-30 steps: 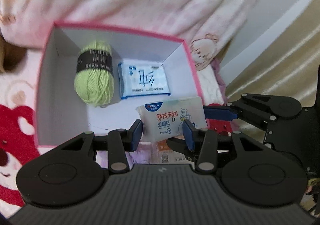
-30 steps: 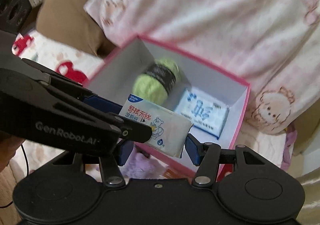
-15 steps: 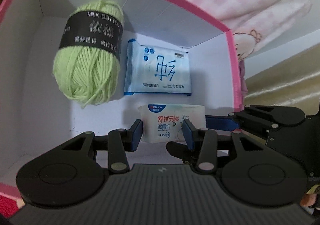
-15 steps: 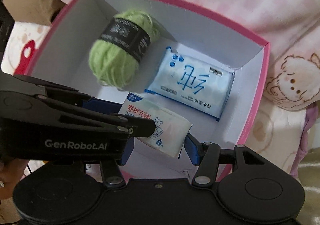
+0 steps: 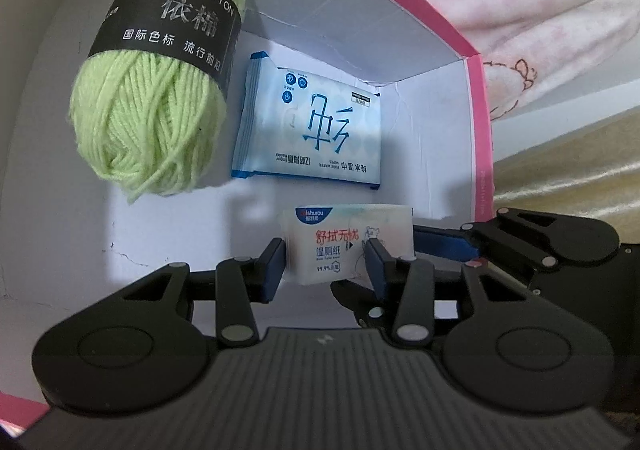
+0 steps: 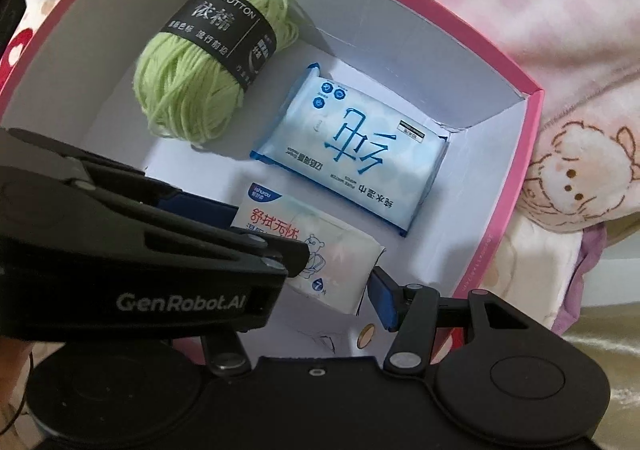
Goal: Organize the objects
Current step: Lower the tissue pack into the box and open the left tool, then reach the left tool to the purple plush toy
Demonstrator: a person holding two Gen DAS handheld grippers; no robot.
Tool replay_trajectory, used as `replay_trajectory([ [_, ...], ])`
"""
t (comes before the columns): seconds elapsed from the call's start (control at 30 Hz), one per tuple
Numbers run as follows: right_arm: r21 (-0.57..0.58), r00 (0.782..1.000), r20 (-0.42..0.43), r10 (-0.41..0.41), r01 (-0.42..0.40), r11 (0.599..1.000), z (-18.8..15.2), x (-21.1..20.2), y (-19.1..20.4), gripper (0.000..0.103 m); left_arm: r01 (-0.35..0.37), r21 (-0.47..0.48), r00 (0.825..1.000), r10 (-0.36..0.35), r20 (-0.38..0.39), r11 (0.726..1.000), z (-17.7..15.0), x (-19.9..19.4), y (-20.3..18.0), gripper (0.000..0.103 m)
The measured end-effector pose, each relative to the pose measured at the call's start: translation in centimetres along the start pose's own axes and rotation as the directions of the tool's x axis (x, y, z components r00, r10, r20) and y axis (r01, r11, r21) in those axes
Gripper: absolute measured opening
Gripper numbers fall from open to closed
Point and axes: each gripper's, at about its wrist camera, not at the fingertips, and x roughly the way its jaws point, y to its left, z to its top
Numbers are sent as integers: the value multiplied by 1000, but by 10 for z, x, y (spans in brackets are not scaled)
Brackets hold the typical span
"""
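A small white wipes pack with red lettering is low inside the pink box, near its front right corner. My left gripper is shut on the pack's near end. Across the pack's length my right gripper is shut too. One of its blue pads presses the right end; the other is hidden behind the left gripper's body. Whether the pack rests on the box floor I cannot tell. Farther back lie green yarn and a blue wipes pack.
The box's white floor is bare at the front left. A pink and white blanket with bear prints lies behind and to the right of the box. Golden fabric shows at the far right.
Both grippers came down together with the white pack, from above the box's front rim to low inside it. Over the last half second they hardly moved.
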Motion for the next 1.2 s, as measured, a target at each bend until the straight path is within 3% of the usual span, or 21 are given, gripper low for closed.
replay_trajectory([
  [0.13, 9, 999, 27, -26, 26, 1000, -3, -5, -1, 64, -8, -19, 1000, 7, -22, 1000, 0, 5, 1, 41],
  [0.17, 15, 999, 34, -35, 34, 999, -5, -5, -1, 70, -6, -23, 1000, 5, -24, 1000, 0, 6, 2, 41],
  [0.3, 30, 996, 86, -6, 4, 1000, -16, -16, -4, 73, -12, -3, 1000, 12, -15, 1000, -3, 3, -3, 44],
  [0.47, 43, 971, 234, 53, -65, 997, -42, -45, -5, 72, -52, 62, 999, 52, 10, 997, -11, -20, -16, 48],
  [0.77, 52, 873, 464, 152, -198, 979, -104, -104, 7, 72, -120, 198, 991, 107, 77, 973, -44, -101, -44, 55],
  [1.0, 23, 787, 581, 208, -271, 962, -143, -132, 27, 72, -190, 296, 978, 153, 143, 936, -82, -163, -65, 58],
  [1.2, -31, 742, 620, 254, -301, 953, -167, -154, 48, 72, -251, 314, 962, 200, 187, 916, -114, -206, -74, 59],
])
